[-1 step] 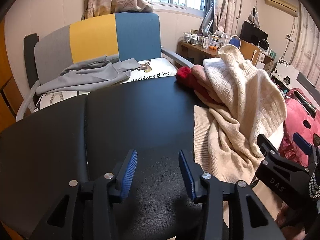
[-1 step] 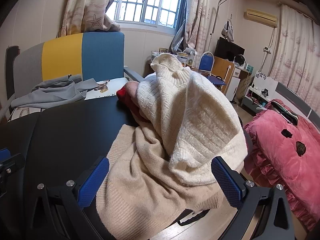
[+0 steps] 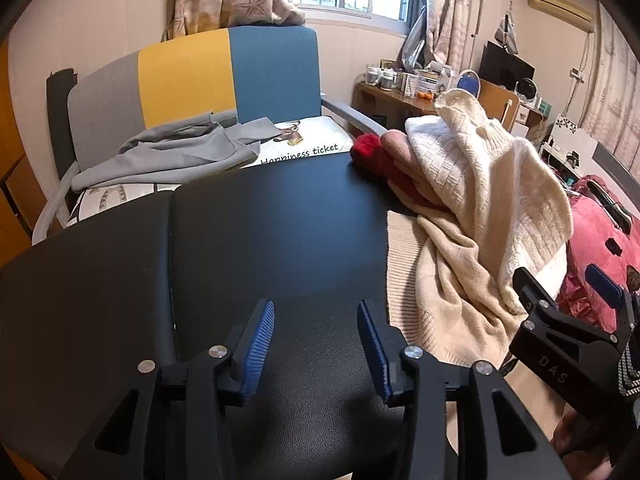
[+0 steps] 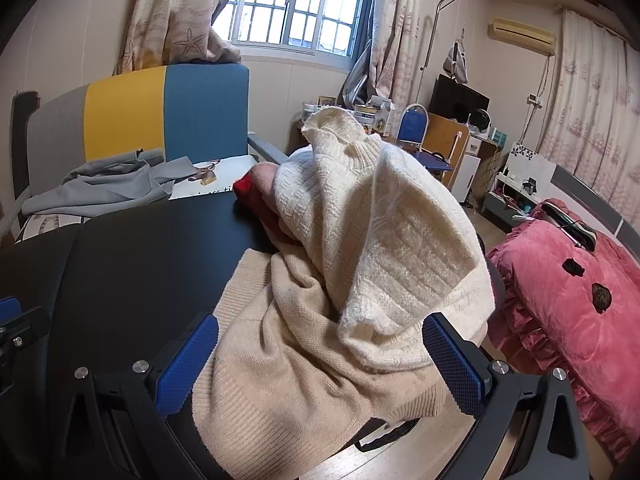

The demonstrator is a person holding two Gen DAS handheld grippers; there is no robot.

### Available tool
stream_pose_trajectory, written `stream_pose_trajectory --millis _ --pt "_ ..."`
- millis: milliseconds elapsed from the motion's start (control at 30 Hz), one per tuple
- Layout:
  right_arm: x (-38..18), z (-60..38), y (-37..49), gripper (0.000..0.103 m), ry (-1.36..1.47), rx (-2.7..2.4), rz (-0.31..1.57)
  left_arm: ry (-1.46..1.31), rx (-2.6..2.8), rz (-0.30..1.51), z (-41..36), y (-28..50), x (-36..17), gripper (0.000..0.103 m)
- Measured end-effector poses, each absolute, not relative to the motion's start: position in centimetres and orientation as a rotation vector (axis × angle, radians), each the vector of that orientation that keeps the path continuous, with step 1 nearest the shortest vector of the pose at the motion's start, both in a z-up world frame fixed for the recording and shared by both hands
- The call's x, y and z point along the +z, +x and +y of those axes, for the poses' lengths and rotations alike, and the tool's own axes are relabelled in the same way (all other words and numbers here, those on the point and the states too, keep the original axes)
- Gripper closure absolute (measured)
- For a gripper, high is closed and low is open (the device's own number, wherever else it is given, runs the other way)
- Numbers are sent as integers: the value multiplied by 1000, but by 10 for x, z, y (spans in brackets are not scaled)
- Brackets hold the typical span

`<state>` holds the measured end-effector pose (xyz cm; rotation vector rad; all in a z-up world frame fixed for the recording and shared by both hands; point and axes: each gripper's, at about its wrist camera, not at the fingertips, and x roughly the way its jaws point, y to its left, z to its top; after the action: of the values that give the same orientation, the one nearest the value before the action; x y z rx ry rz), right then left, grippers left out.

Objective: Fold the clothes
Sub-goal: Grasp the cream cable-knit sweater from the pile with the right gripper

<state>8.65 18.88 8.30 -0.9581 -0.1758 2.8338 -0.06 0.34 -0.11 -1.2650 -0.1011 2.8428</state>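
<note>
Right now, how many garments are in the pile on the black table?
4: white sweater on top, beige sweater beneath, pink one and red one at the far end. More may be hidden.

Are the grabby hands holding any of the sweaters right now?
No, nothing is held. The left gripper is open over the bare black table. The right gripper is open around the clothes pile, not pinching it.

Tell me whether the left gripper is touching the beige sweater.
Apart. The left wrist view shows bare black table between the left gripper and the beige sweater.
</note>
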Motion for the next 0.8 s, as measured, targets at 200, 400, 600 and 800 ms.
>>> stream_pose_trajectory --millis 200,400,600,800 --pt "82 186 88 0 -939 2829 -195 -1266 2855 -41 13 -3 -7 59" --pt "78 190 85 0 -950 2842 -178 -1390 2825 -20 -9 1 -45 59" --pt "77 207 73 0 -986 2912 -101 -1581 2788 -16 -41 2 -104 59" --pt "103 241 23 42 -925 2904 -108 -1689 2795 -122 -69 3 -140 57"
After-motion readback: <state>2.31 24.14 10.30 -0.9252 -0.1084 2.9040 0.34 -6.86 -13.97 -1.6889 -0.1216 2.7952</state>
